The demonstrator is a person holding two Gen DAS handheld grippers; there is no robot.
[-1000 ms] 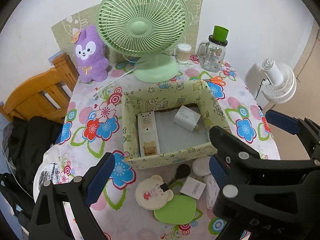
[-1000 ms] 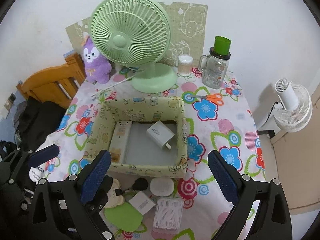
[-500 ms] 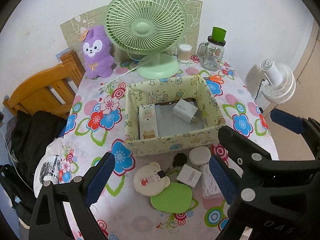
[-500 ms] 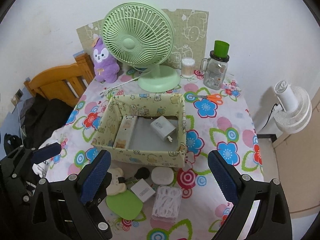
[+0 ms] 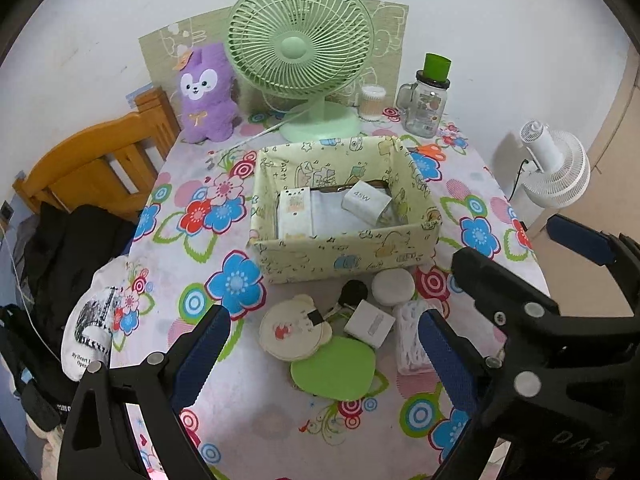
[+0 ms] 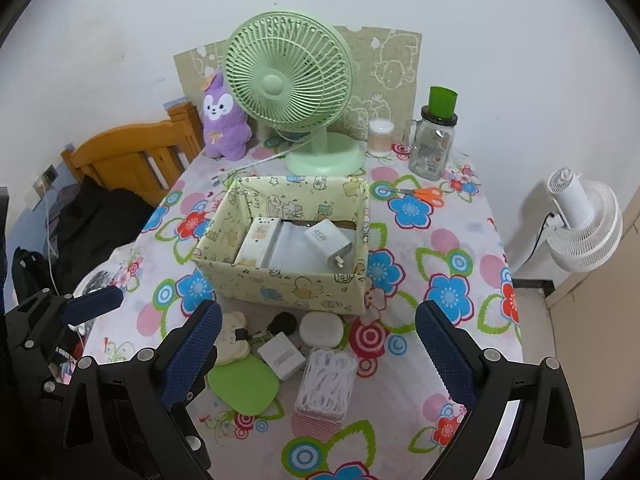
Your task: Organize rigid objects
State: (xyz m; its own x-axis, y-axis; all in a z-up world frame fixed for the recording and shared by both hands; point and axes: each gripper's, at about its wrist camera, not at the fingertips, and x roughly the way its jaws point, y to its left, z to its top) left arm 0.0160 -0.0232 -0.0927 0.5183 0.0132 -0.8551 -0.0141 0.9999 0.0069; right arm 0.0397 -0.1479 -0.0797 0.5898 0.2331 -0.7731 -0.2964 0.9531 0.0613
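Scissors (image 5: 434, 151) — half behind box (image 5: 344, 260)

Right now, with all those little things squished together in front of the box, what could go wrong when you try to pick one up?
1. The white adapter touches the clear floss-pick box and the green pad, so wide jaws might bump a neighbour.
2. The green pad lies flat and thin; it may slip out of a pinch.
3. The fabric box looks soft; a nudge could push its front wall in.

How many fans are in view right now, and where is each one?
2. The green desk fan stands on the table behind the fabric storage box. The white fan stands off the table, by the wall on the right. None seem hidden.
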